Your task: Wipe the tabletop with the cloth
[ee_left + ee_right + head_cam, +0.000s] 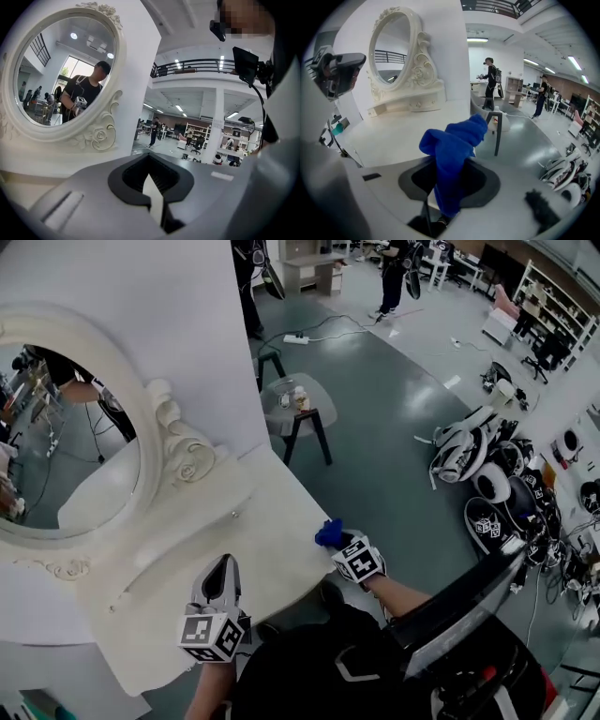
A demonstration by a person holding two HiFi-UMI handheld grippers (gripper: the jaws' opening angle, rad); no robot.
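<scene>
Two jaws of the right gripper (pixel 343 544) are clamped on the blue cloth (pixel 452 154), which bunches up above them in a loose wad. It sits at the right-hand edge of the white tabletop (pixel 187 559), at or just above the surface. The left gripper (pixel 223 568) hangs over the front of the tabletop with its jaws together and nothing between them.

To wipe well, I'd judge the wad should be pressed flat onto the surface, so that cloth and not jaw meets the paint. The strokes should then run in overlapping passes from this edge toward the oval mirror (pixel 56 437) — slowing near its carved base.

No container stands on the tabletop in view. On the floor beyond, a small round side table (pixel 323 415) carries a couple of small items, too small to tell what they hold.
</scene>
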